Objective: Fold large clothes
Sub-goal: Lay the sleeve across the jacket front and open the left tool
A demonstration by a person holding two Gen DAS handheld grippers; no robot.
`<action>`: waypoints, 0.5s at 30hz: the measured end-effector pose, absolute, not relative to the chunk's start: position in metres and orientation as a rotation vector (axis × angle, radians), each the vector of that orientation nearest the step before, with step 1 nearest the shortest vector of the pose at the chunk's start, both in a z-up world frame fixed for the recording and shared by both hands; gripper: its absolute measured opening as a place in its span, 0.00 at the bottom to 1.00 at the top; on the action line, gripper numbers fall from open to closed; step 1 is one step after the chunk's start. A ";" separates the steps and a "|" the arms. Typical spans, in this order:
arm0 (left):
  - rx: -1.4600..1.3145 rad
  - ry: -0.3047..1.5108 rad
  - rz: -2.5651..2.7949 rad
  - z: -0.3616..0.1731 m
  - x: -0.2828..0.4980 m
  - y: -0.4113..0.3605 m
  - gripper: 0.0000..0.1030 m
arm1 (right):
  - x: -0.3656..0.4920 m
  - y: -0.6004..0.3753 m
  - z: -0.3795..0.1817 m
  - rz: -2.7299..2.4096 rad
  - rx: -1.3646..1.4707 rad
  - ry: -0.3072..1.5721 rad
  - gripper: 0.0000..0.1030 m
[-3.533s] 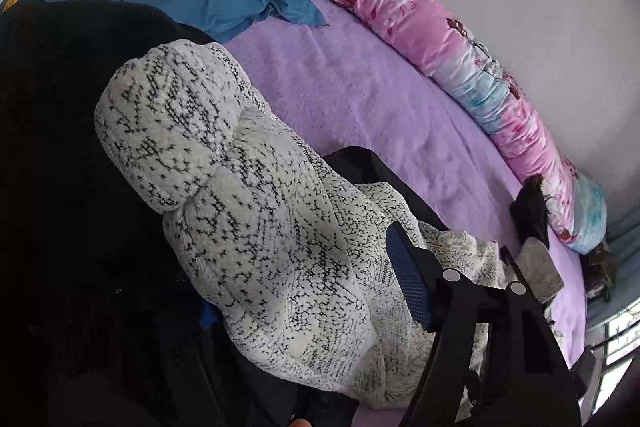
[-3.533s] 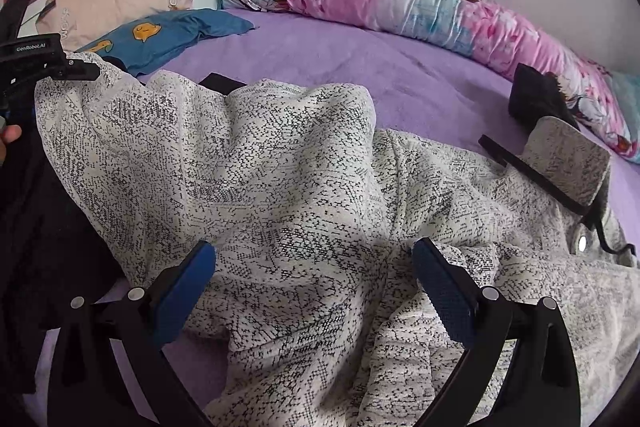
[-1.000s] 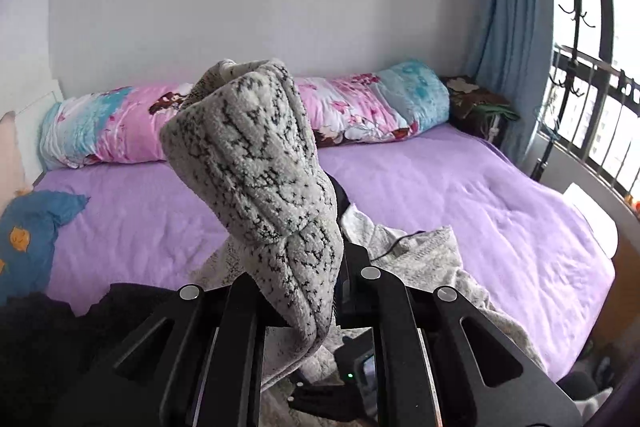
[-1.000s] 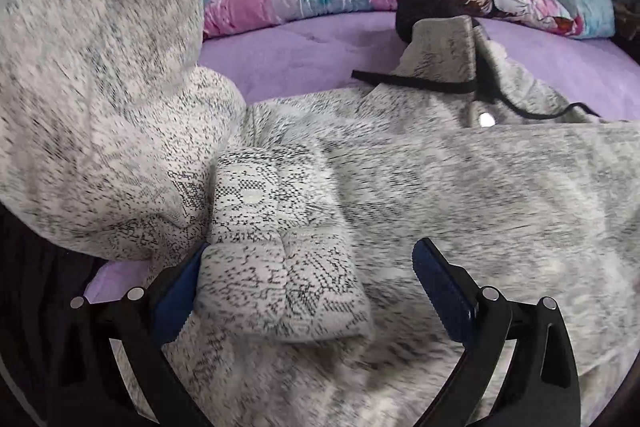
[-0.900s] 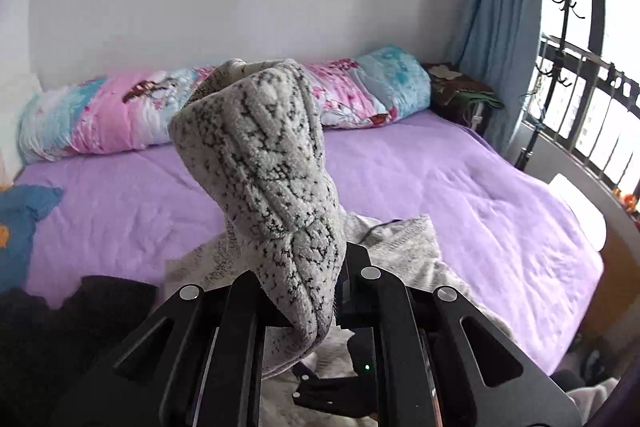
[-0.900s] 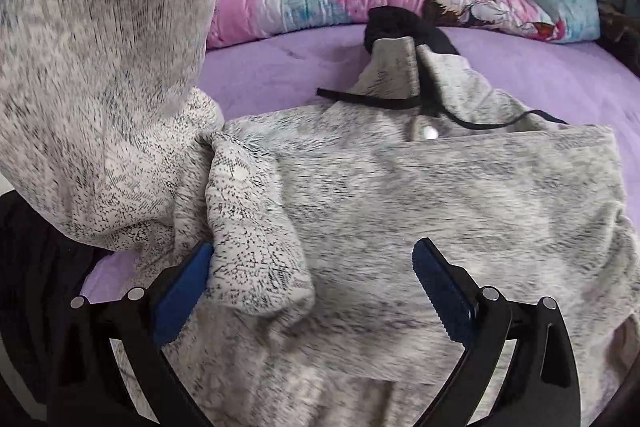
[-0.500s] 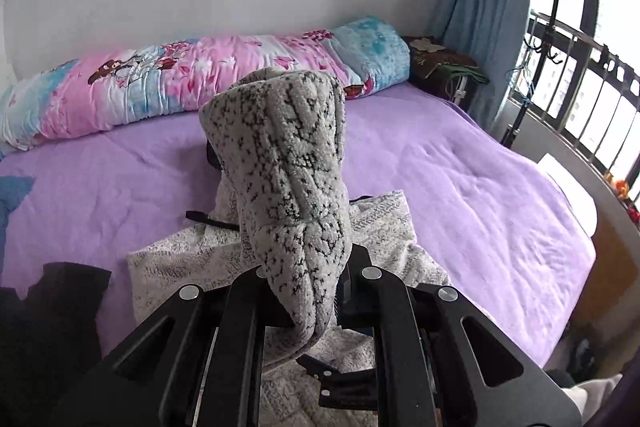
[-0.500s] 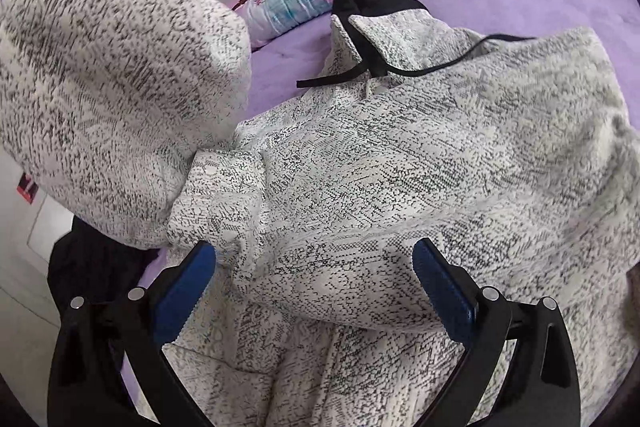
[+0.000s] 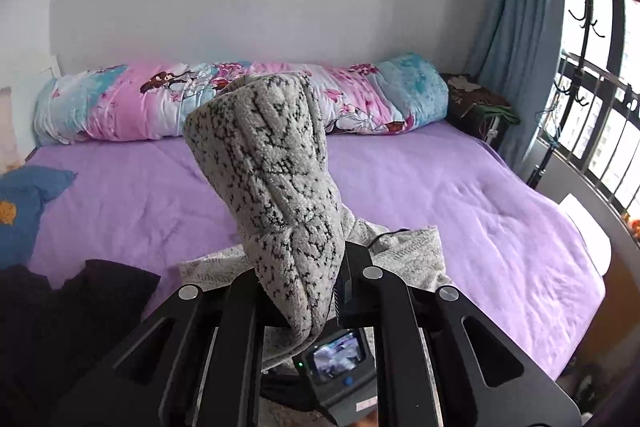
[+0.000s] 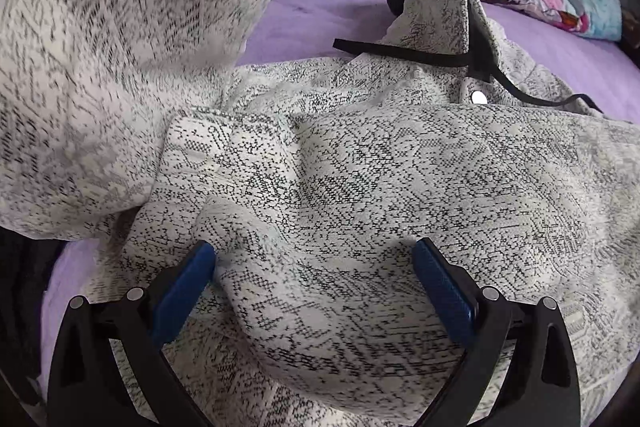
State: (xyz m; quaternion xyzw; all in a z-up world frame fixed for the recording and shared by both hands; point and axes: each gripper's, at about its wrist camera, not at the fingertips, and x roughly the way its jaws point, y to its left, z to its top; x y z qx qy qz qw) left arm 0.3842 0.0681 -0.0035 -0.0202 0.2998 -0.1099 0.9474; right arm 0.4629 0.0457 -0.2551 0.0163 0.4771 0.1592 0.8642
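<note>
The left tool (image 9: pixel 298 291) is clamping a sleeve of the grey-and-white speckled knit hoodie (image 10: pixel 400 187), blocking its view of the purple bed (image 9: pixel 460 187); the right tool (image 10: pixel 314 267) is hovering wide apart over the hoodie, near a pink floral rolled quilt (image 9: pixel 360 99) and black clothing (image 9: pixel 60 307)

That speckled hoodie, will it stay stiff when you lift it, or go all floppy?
Probably floppy: the hoodie lies in soft wrinkles on the bed, and the sleeve bunches where the left gripper pinches it. It looks thick and fuzzy, so likely a bit heavy and not slippery. Whatever isn't held will probably sag.
</note>
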 end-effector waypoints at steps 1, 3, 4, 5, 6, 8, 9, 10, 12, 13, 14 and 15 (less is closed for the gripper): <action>-0.037 0.616 -0.228 -0.004 0.384 0.068 0.11 | 0.461 0.051 -0.259 0.318 0.012 0.987 0.94; -0.020 0.623 -0.239 -0.004 0.384 0.064 0.11 | 0.460 0.058 -0.266 0.294 -0.017 0.979 0.94; -0.011 0.626 -0.246 -0.005 0.384 0.061 0.11 | 0.458 0.058 -0.267 0.292 -0.026 0.974 0.94; -0.003 0.630 -0.254 -0.006 0.385 0.058 0.11 | 0.456 0.055 -0.265 0.302 -0.015 0.972 0.94; 0.002 0.633 -0.263 -0.007 0.386 0.055 0.11 | 0.453 0.049 -0.262 0.320 0.009 0.975 0.93; 0.009 0.643 -0.281 -0.012 0.389 0.047 0.11 | 0.447 0.026 -0.253 0.360 0.070 0.975 0.93; 0.012 0.647 -0.289 -0.015 0.390 0.041 0.11 | 0.443 0.011 -0.247 0.377 0.098 0.971 0.93; 0.016 0.651 -0.297 -0.019 0.391 0.034 0.11 | 0.440 -0.007 -0.242 0.386 0.122 0.964 0.93; 0.027 0.661 -0.317 -0.029 0.393 0.018 0.11 | 0.440 -0.042 -0.235 0.371 0.136 0.963 0.93; 0.030 0.667 -0.326 -0.034 0.394 0.012 0.11 | 0.438 -0.062 -0.231 0.375 0.152 0.964 0.93; 0.032 0.671 -0.335 -0.039 0.395 0.005 0.11 | 0.437 -0.082 -0.226 0.396 0.170 0.966 0.93; 0.033 0.674 -0.342 -0.045 0.396 -0.003 0.11 | 0.432 -0.101 -0.220 0.397 0.170 0.957 0.93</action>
